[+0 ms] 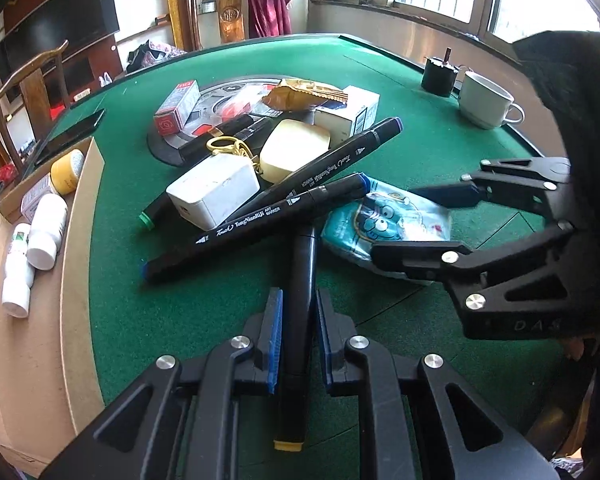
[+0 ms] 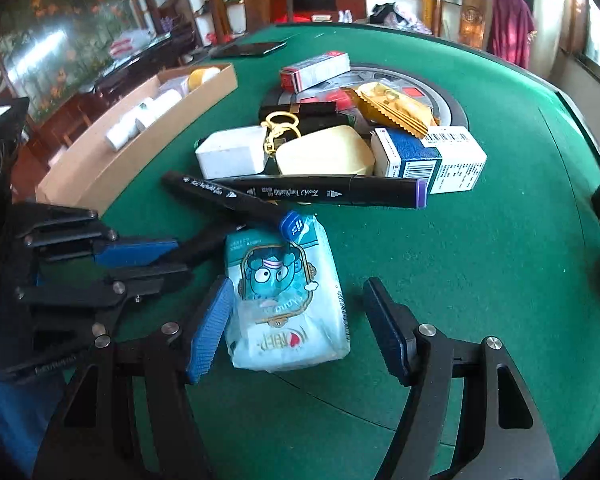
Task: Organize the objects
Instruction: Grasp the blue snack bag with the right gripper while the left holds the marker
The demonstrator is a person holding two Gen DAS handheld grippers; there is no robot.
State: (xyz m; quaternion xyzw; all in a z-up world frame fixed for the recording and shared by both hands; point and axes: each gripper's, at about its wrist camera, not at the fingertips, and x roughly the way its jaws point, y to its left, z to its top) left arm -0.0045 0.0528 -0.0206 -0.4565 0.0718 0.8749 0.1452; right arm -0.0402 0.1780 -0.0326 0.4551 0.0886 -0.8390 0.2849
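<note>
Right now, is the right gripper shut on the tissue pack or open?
Open. The right gripper straddles the tissue pack; its left pad is close against the pack, while green table shows before the right pad.

Two black art markers lie crossed; the blue-capped marker [image 1: 260, 222] reads "Touch TongNianRiJi ART MARKER"; the purple-capped marker [image 1: 332, 168] carries the same print; the right gripper [image 1: 420, 220] body shows faint letters "DAS".
</note>
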